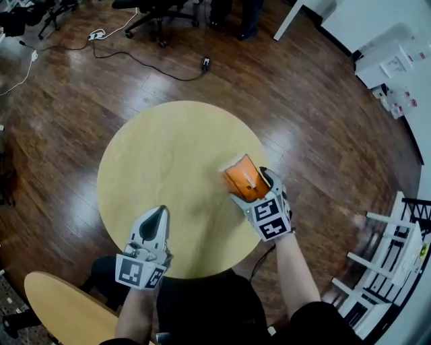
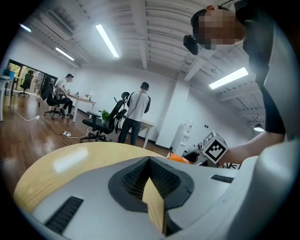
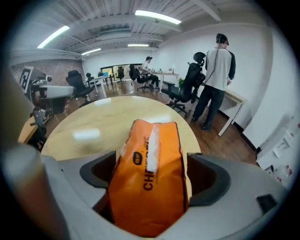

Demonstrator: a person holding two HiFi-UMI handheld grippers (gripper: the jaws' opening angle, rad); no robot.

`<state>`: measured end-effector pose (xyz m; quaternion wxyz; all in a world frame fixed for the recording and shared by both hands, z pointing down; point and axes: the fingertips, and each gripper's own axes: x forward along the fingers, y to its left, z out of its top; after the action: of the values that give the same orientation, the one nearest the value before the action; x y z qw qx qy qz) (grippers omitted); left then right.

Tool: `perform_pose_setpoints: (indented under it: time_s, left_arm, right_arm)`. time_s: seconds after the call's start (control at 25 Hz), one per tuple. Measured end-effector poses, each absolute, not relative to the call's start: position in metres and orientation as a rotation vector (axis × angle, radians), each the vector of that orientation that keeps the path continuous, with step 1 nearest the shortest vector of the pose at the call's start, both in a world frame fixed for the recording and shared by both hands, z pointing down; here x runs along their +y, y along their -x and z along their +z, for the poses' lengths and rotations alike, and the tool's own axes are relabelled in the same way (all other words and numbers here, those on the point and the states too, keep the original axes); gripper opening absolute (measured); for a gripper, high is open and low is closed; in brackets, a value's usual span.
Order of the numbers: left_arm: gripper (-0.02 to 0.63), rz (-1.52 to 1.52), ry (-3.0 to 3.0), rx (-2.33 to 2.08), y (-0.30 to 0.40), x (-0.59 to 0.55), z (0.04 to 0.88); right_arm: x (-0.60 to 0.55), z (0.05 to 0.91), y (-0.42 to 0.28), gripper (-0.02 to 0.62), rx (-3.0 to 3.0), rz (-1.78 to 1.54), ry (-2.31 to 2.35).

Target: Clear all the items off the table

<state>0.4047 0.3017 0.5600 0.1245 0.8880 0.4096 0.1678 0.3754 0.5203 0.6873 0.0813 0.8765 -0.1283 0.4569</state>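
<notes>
Nearest, the left hand-held gripper [image 1: 159,214], smooth grey plastic with ribbed dark pads, is clenched on nothing above the tabletop's near edge. To its right, the right hand-held gripper [image 1: 254,190] stands released with its jaws wide. The orange snack bag [image 1: 244,176], glossy crinkled foil with a torn white strip, sits between the jaws at the tabletop's right side, with a gap showing beside the pads. The tabletop [image 1: 168,148] is round, pale wood-grain and faintly shiny. Beyond lies a dark polished plank floor [image 1: 303,101] with a black cable [image 1: 135,62], office chairs [image 1: 158,10] and white furniture [image 1: 394,57].
</notes>
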Motion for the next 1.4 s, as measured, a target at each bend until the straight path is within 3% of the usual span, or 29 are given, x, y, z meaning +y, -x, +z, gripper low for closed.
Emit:
perform_pose_setpoints:
  time_s: [0.24, 0.44, 0.76, 1.4]
  left_arm:
    - [0.000, 0.455, -2.645, 1.090, -0.422, 0.286, 0.559]
    - [0.000, 0.385, -2.672, 1.025, -0.429, 0.277, 0.548]
    - [0.000, 0.223, -2.713, 0.915, -0.421, 0.235, 0.501]
    - [0.000, -0.112, -2.975, 0.300, -0.280, -0.027, 0.398]
  right_arm:
    - [0.519, 0.714, -0.370, 0.468, -0.388, 1.542, -2.526]
    - [0.518, 0.707, -0.370, 0.423, -0.382, 1.504, -2.515]
    - [0.494, 0.656, -0.379, 0.419, -0.429, 1.352, -2.575]
    - [0.254, 0.517, -0.391, 0.419, -0.903, 0.831, -2.539]
